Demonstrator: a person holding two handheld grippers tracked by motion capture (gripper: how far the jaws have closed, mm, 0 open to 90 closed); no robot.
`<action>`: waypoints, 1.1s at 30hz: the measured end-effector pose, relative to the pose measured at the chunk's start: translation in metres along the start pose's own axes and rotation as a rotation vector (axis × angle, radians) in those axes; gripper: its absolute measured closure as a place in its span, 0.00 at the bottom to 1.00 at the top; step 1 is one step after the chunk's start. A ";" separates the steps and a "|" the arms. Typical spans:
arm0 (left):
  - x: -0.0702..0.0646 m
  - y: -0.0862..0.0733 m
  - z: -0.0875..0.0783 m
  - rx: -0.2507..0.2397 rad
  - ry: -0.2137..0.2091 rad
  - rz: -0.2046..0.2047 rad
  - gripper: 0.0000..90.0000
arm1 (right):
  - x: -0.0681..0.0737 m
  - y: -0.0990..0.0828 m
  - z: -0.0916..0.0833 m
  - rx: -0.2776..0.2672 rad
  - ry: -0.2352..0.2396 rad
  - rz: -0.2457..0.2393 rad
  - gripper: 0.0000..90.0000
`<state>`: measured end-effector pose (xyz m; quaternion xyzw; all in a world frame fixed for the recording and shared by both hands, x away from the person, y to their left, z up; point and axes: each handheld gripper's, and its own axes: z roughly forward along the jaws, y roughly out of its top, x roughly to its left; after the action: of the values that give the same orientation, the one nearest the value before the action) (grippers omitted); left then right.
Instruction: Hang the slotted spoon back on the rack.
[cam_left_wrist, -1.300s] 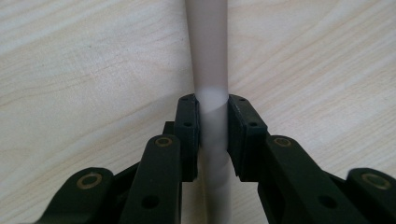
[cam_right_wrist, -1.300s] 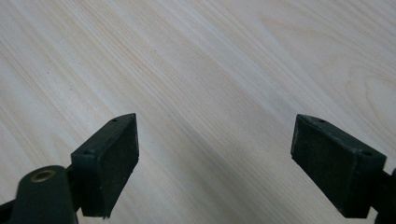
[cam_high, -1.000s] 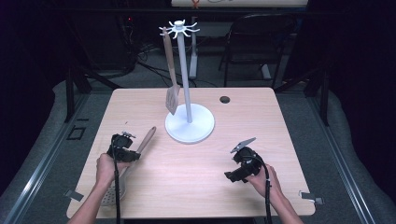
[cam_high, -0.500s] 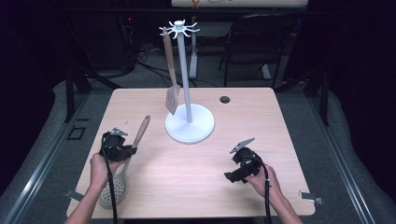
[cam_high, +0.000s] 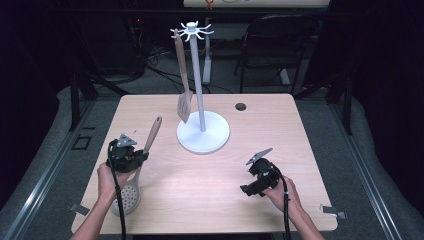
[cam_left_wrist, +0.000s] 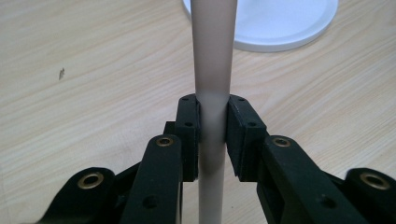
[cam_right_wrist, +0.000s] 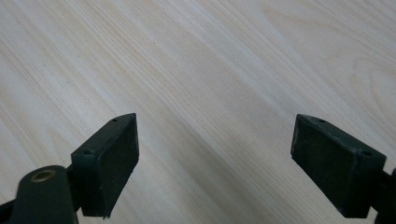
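The left gripper is clamped on the beige wooden handle of the perforated skimmer spoon. Compared with a second ago, the handle now tilts upward, toward the white utensil stand ahead, so hanging probably comes next. The right gripper rests on the wooden desk, its jaws wide apart and empty.

Bare table between both hands; white stand and hanging spatula block the middle.
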<state>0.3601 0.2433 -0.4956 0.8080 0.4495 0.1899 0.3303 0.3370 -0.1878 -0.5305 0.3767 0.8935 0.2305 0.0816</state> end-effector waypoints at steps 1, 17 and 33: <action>-0.001 0.000 -0.001 -0.014 0.005 0.000 0.84 | 0.000 0.000 0.000 0.000 0.002 0.002 0.17; -0.003 0.004 -0.015 -0.187 0.024 -0.007 0.84 | -0.001 0.001 0.000 0.019 -0.004 0.001 0.17; -0.012 0.008 -0.033 -0.325 0.048 0.035 0.84 | 0.000 -0.001 0.001 0.022 -0.008 0.012 0.17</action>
<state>0.3393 0.2422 -0.4665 0.7468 0.4063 0.2850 0.4427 0.3368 -0.1881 -0.5314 0.3839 0.8933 0.2196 0.0797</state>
